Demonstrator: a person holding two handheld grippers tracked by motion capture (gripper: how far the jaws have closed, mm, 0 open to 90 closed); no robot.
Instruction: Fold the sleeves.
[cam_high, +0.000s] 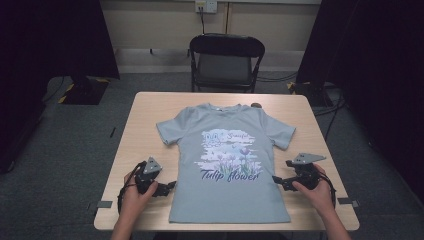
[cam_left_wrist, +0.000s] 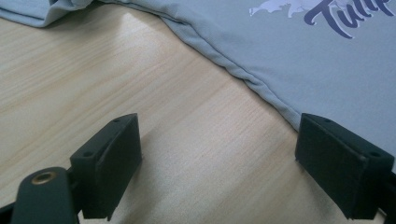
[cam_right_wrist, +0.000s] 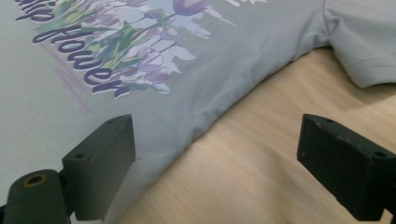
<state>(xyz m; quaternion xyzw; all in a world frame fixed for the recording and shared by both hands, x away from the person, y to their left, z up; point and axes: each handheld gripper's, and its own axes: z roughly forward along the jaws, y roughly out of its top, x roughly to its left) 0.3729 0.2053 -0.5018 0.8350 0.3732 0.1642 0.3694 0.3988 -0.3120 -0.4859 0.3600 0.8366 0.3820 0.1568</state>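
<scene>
A light blue T-shirt (cam_high: 227, 160) with a "Tulip flower" print lies flat, front up, in the middle of the wooden table (cam_high: 140, 125). My left gripper (cam_high: 170, 186) rests at the shirt's left side seam, open; in the left gripper view the seam (cam_left_wrist: 252, 79) runs just beyond the jaws, with bare wood between them. My right gripper (cam_high: 278, 181) sits at the shirt's right side seam, open; in the right gripper view the shirt's edge (cam_right_wrist: 219, 116) passes between the jaws, and a sleeve (cam_right_wrist: 369, 42) lies at the upper right.
A black folding chair (cam_high: 226, 62) stands behind the table's far edge. Dark curtains hang at both sides, and cables lie on the grey floor at the right. A small dark object (cam_high: 256, 105) sits near the far edge by the collar.
</scene>
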